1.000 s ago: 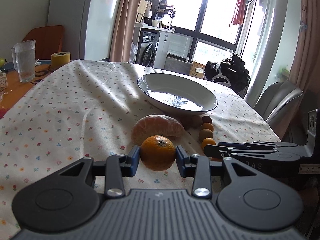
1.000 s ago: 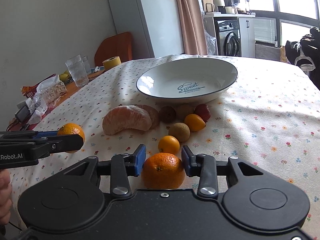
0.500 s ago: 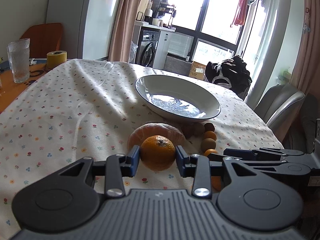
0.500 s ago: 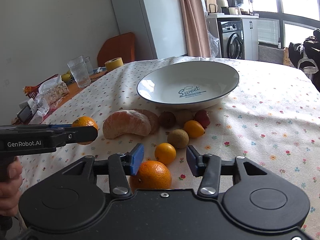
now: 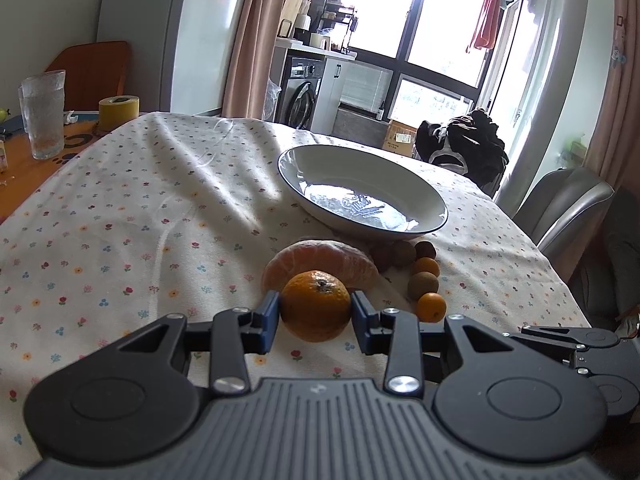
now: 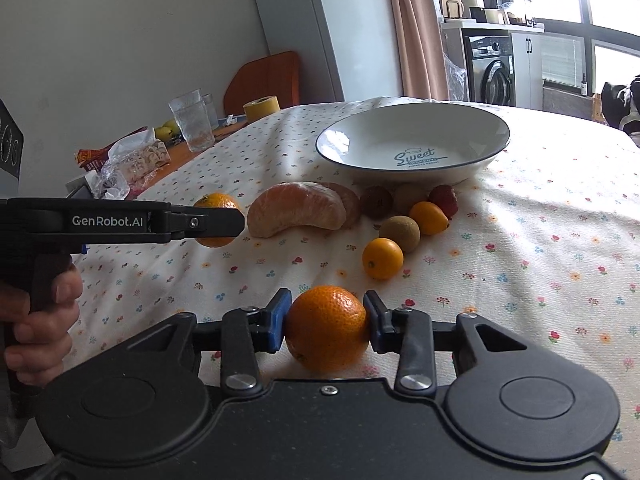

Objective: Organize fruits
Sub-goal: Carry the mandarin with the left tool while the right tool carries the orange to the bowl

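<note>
**Both grippers pinching mandarins, short of the plate**

Left gripper (image 5: pixel 315 312): blue pads pressed on either side of a mandarin (image 5: pixel 315 305). The fruit is round, deep orange, with a dimpled skin and a dark stem scar facing up. It sits over the floral tablecloth (image 5: pixel 120 220), just in front of a peeled half citrus (image 5: pixel 320 258), whose pale segments show white pith.

Right gripper (image 6: pixel 327 322): pads closed on a second mandarin (image 6: pixel 327 328), brighter orange with a pebbled skin, held near the table's close edge.

Loose fruit on the cloth, right wrist view: a small orange kumquat (image 6: pixel 382 258), a brown round fruit (image 6: pixel 399 233), another kumquat (image 6: pixel 429 217), a dark brown fruit (image 6: pixel 376 201) and a red one (image 6: pixel 444 200), all clustered between the grippers and the plate (image 6: pixel 412 148). The plate is white with a dark rim, has "Sweet" printed inside, and holds no fruit.

A hand (image 6: pixel 38 320) grips the left gripper's handle at the left edge of the right wrist view.

Change versus 0.5 s ago: the right gripper's jaws stood apart then, with the mandarin loose against one pad; now both pads touch it. The left gripper's pinch is unchanged, and it sits slightly closer to the peeled citrus.
</note>
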A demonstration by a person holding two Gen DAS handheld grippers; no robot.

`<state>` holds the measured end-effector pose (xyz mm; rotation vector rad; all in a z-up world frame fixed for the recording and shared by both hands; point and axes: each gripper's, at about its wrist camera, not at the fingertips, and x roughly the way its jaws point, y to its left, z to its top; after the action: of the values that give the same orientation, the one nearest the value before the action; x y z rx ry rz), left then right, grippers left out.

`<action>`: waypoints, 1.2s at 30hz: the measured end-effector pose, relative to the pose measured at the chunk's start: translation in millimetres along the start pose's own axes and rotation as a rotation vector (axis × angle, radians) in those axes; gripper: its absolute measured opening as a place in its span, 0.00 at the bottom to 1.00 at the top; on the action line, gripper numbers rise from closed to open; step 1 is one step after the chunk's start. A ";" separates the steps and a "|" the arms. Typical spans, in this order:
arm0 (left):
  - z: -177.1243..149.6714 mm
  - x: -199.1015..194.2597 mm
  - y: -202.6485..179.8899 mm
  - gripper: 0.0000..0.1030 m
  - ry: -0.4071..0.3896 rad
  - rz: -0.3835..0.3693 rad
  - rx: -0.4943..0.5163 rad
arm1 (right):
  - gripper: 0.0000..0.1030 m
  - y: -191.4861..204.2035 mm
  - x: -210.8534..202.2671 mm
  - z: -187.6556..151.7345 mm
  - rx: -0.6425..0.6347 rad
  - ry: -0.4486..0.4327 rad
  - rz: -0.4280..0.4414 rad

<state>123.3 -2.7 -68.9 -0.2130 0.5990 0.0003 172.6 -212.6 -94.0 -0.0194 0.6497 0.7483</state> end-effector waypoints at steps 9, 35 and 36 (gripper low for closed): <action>12.1 0.9 -2.4 0.36 -0.029 -0.003 0.000 | 0.36 -6.0 -2.2 25.7 -0.017 -0.069 -0.027; 80.1 39.4 -9.8 0.36 -0.063 -0.008 -0.032 | 0.36 -38.6 34.7 107.7 0.022 -0.156 -0.064; 81.9 41.2 -10.4 0.36 -0.063 -0.007 -0.033 | 0.36 -40.3 36.1 109.6 0.027 -0.154 -0.062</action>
<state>203.8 0.9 -24.0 -0.2467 0.5358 0.0101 277.4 -193.5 -34.1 0.0421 0.5099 0.6737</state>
